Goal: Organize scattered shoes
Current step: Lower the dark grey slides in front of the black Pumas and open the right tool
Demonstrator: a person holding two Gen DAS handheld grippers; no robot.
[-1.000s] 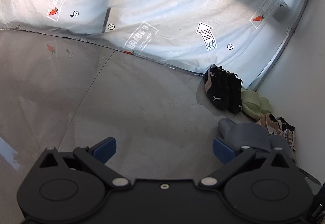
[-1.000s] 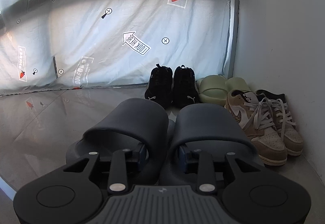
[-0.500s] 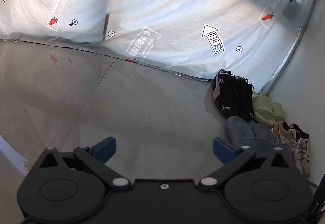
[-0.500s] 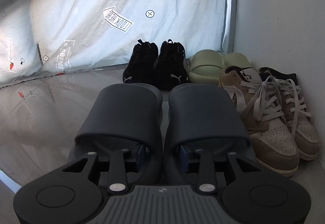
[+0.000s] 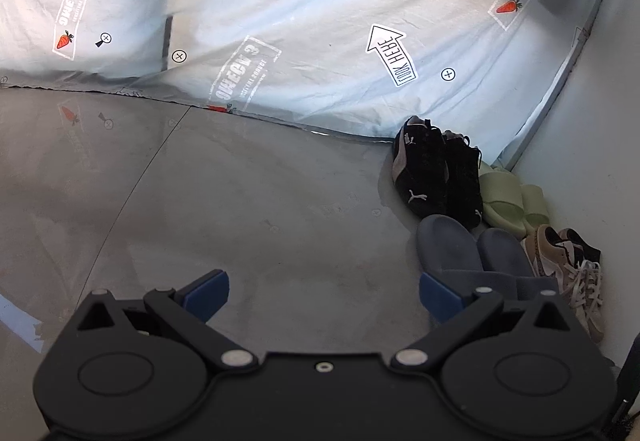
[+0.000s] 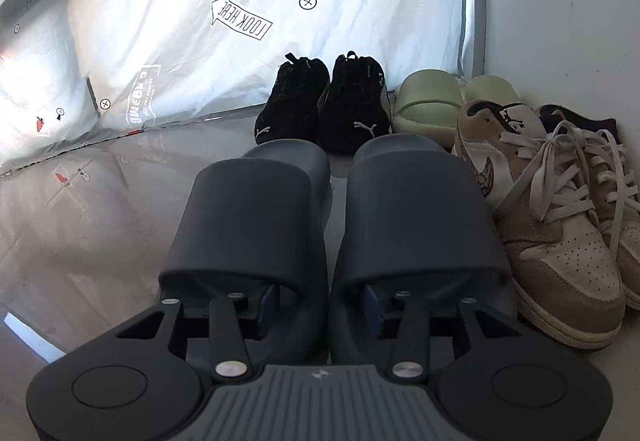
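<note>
Since a second ago we have carried the pair of dark grey rubber slides [image 6: 320, 217] closer to the white wall [image 6: 560, 1], so the beige and white laced sneakers [image 6: 560, 225] now sit just beside them. Our right gripper [image 6: 320, 305] has one blue finger under each strap, pinching the slides' touching inner sides between them. Our left gripper [image 5: 324, 291] hangs wide and empty over the glossy grey floor [image 5: 240, 201], farther from that wall than the black suede trainers [image 5: 436, 173] and pale green foam slides [image 5: 512, 197].
</note>
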